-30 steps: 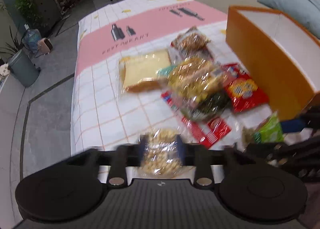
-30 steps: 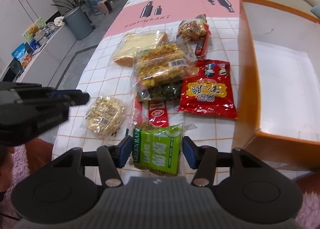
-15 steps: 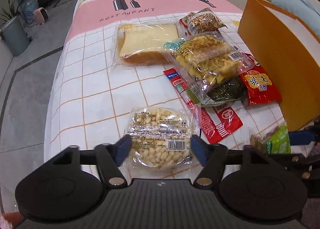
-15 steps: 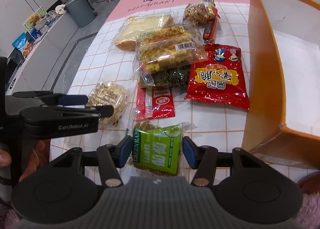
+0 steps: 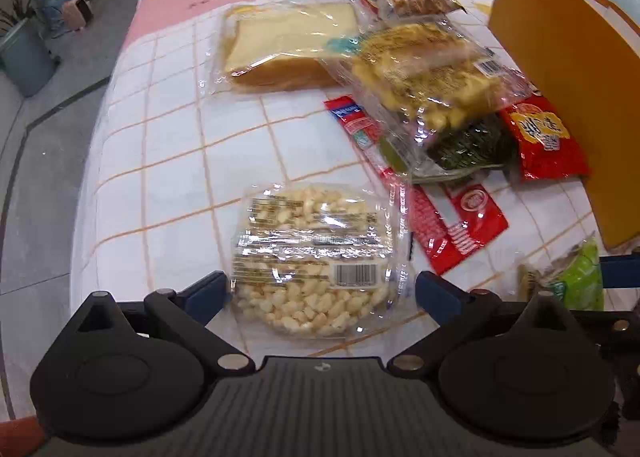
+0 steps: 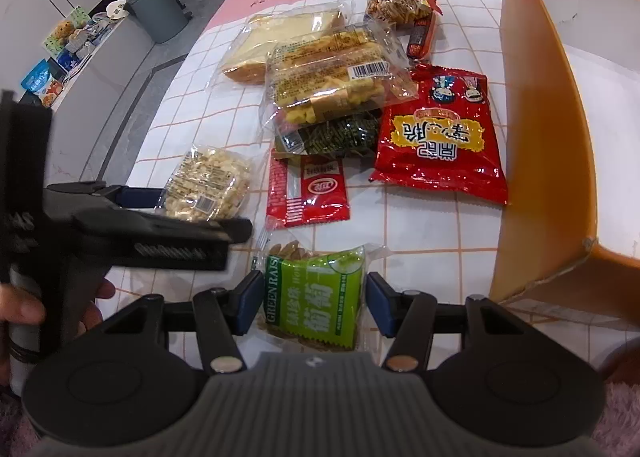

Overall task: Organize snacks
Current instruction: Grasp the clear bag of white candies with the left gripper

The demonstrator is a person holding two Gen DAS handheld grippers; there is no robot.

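Note:
My left gripper [image 5: 322, 293] is open, its blue pads on either side of a clear pack of puffed-corn snack [image 5: 316, 257] lying on the tablecloth; the pack also shows in the right wrist view [image 6: 208, 185]. My right gripper [image 6: 314, 307] is open around a green raisin packet [image 6: 316, 297] lying on the table, with a small gap at each pad. The orange box [image 6: 536, 129] with a white inside stands to the right. Other snacks lie in the middle: bread [image 5: 288, 45], a yellow cake pack [image 6: 332, 73], a red bag [image 6: 440, 141].
A red sachet [image 6: 308, 193], a dark green seaweed pack [image 6: 340, 135] and a noodle snack [image 6: 400, 3] lie between the grippers and the far table end. The left gripper's body [image 6: 120, 233] sits close left of the right one. The table edge drops to the floor on the left.
The left gripper came down over the puffed-corn pack and its jaws opened wider around it. The right gripper stayed around the green packet and its jaws spread slightly.

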